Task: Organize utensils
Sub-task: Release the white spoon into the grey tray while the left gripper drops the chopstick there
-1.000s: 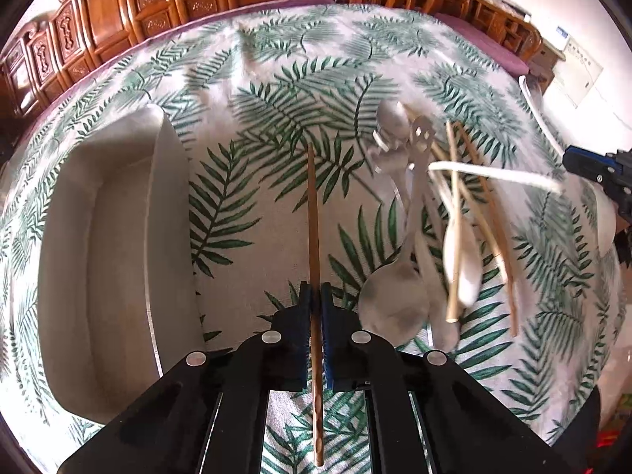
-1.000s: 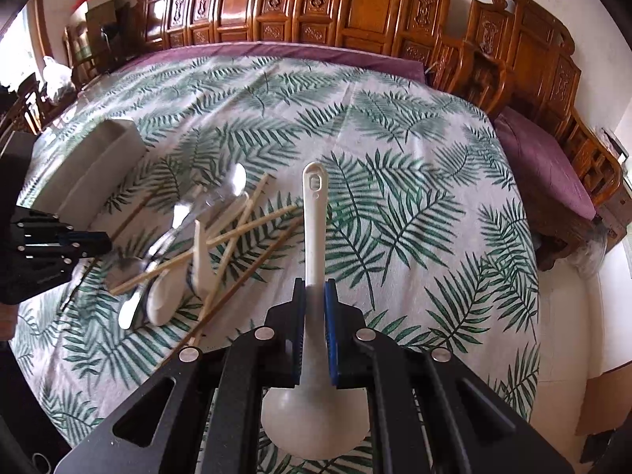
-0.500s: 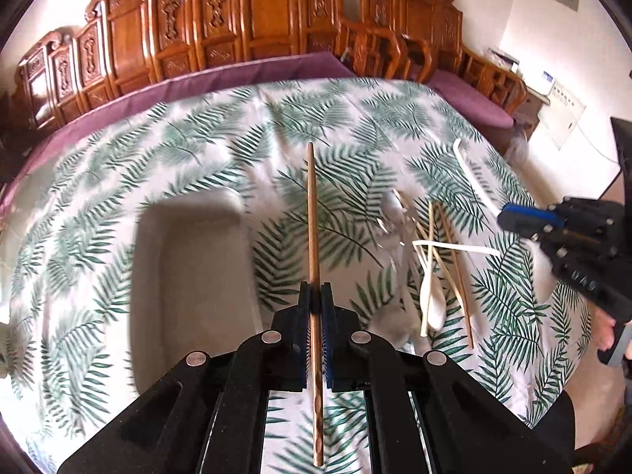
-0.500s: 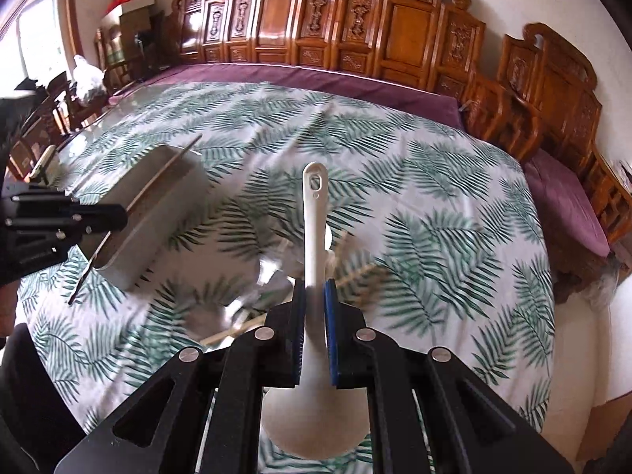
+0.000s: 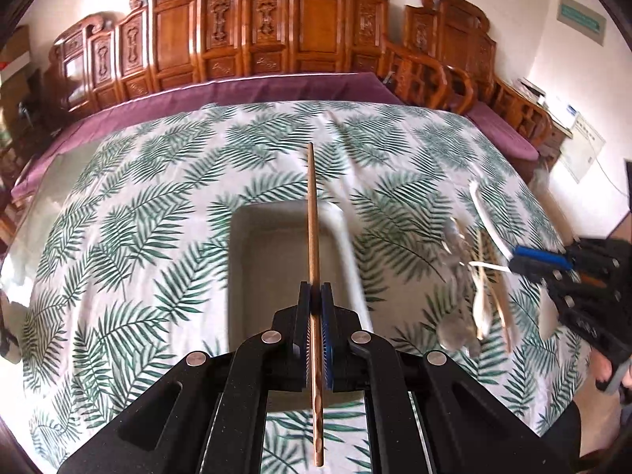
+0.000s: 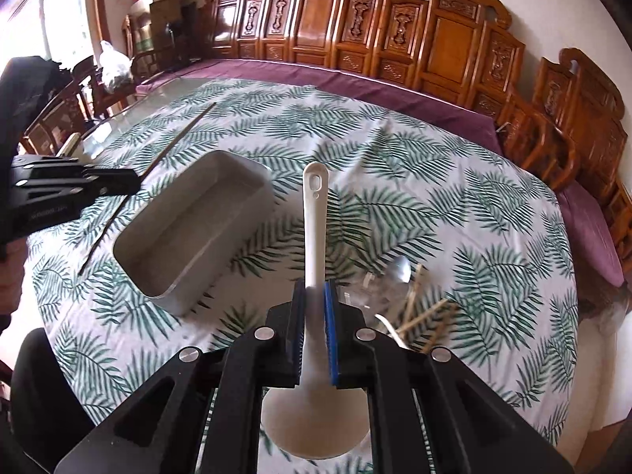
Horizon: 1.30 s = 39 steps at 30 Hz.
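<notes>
Fern-printed cloth covers the table [image 5: 158, 205], the biggest surface under both tools. On it sits the grey tray [image 6: 197, 233], a deep oblong bin: it lies ahead and below the left gripper [image 5: 315, 296], and ahead to the left of the right gripper [image 6: 315, 296]. Nothing shows inside it in either view. Its walls look stiff and smooth, so whatever is let go over it should slide down to the floor.

Next in size is the loose pile of utensils [image 6: 410, 300], just to the right of the right gripper's fingers: blurred metal spoons and pale sticks crossing one another.

The white spoon [image 6: 314, 213] is pinched by the right gripper at the lower handle, bowl back toward the camera. It looks like ceramic or hard plastic; if ceramic, it is slick and liable to chip, so it wants lowering rather than dropping.

Smallest is the brown chopstick [image 5: 312, 213], clamped by the left gripper's pressed-together pads at about two thirds of its length, tip pointing over the tray. Light, rigid and thin, it may pivot in the pads; a hold near the middle suits it.
</notes>
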Available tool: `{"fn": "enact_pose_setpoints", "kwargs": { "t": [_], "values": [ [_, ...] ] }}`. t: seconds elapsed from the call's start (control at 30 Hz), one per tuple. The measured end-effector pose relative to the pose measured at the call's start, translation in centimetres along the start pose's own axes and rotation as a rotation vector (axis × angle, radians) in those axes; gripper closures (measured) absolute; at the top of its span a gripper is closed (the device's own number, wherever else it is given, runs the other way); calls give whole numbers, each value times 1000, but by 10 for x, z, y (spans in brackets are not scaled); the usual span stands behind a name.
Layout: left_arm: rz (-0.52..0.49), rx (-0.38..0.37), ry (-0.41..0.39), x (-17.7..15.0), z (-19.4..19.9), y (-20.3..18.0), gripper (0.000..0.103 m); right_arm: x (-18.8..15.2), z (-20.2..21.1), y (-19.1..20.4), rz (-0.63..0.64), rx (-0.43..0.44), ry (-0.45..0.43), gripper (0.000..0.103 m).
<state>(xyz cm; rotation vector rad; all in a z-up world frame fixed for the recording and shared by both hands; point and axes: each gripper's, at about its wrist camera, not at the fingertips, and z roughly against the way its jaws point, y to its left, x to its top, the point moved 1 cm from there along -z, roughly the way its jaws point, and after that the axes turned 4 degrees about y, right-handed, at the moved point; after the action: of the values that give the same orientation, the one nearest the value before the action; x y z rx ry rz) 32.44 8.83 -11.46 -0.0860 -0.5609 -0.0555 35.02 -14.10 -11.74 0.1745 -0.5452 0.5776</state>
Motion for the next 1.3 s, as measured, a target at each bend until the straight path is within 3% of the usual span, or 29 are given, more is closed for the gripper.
{"fn": "enact_pose_setpoints", "kwargs": {
  "t": [0.33, 0.77, 0.9, 1.3],
  "values": [
    [40, 38, 5, 14, -39, 24, 99, 8, -9, 19, 2, 37, 6, 92],
    [18, 67, 127, -6, -70, 24, 98, 12, -23, 30, 10, 49, 17, 92],
    [23, 59, 107, -5, -62, 26, 81, 17, -22, 41, 26, 54, 14, 92],
    [15, 54, 17, -16, -7, 55, 81, 53, -40, 86, 22, 101, -6, 92]
  ]
}}
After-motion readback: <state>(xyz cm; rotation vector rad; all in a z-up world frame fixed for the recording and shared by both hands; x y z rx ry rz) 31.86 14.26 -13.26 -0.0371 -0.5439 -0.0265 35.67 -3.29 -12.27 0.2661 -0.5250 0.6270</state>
